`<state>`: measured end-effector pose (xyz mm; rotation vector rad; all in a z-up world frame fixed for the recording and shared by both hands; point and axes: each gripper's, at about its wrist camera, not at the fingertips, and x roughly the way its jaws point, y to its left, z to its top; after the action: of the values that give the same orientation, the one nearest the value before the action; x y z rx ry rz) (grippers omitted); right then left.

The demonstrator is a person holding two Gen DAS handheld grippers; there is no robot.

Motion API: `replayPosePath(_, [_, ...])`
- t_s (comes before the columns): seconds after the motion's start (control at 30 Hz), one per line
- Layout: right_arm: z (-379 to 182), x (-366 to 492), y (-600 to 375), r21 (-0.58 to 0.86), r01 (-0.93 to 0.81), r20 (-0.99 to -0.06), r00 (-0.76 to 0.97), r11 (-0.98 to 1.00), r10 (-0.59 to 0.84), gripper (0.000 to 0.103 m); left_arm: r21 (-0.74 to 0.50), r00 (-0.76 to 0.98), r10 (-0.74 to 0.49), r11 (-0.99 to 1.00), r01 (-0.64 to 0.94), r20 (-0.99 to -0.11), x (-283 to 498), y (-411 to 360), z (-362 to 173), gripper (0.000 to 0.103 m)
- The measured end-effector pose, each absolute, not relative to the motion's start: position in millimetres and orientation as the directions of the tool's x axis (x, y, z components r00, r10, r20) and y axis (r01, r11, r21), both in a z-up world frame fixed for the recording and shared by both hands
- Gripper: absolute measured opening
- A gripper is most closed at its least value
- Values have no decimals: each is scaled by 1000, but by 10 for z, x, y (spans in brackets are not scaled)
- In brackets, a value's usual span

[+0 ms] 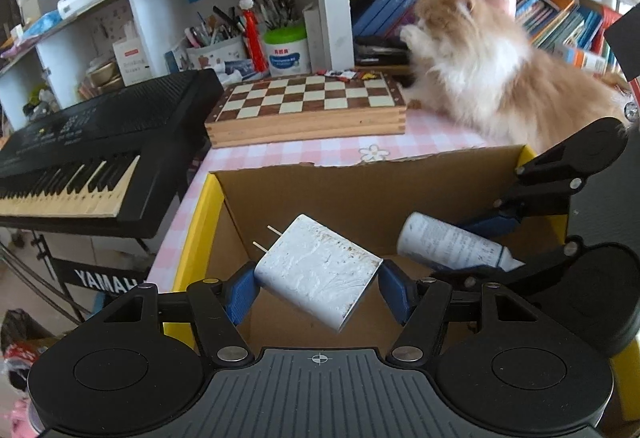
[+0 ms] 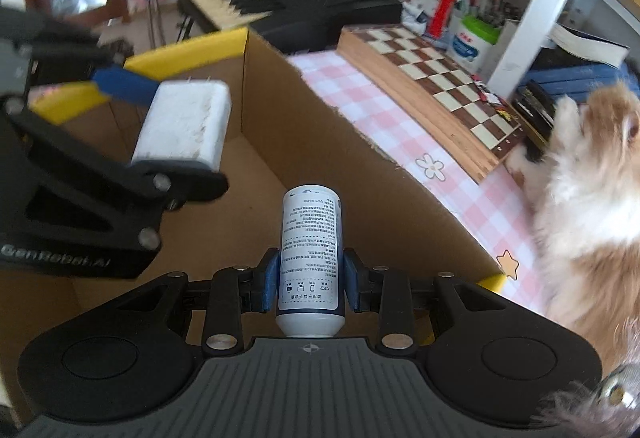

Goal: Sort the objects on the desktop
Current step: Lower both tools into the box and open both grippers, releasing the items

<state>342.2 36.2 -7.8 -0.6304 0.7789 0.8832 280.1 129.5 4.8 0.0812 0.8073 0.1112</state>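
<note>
My left gripper (image 1: 316, 292) is shut on a white two-prong charger (image 1: 318, 272) and holds it over the open cardboard box (image 1: 360, 194); the charger also shows in the right wrist view (image 2: 184, 126). My right gripper (image 2: 308, 280) is shut on a small white bottle (image 2: 310, 258) with printed text, held over the same box to the right of the charger. The bottle also shows in the left wrist view (image 1: 452, 242). The box has yellow edges and a brown inside.
The box stands on a pink checked tablecloth (image 2: 400, 118). A wooden chessboard (image 1: 308, 106) lies behind it. An orange and white cat (image 1: 488, 66) sits at the right by the bookshelf. A black keyboard (image 1: 80, 158) stands at the left. Pen holders (image 1: 248, 42) are at the back.
</note>
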Motion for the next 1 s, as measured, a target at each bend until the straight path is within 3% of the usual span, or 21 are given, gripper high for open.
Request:
replayPosePath(0.23, [-129, 3472, 392, -144, -863, -832, 370, 484, 414, 30, 132, 640, 121, 991, -31, -759, 2873, 1283, -4, 66])
replayPosePath(0.83, [-129, 3472, 378, -164, -832, -819, 414, 530, 397, 31, 161, 640, 119, 987, 9, -759, 2916, 1265, -1, 67])
replayPosePath(1.0, [-129, 3455, 392, -190, -827, -808, 437, 528, 394, 35, 180, 653, 147, 984, -17, -743, 2885, 1276, 45, 80])
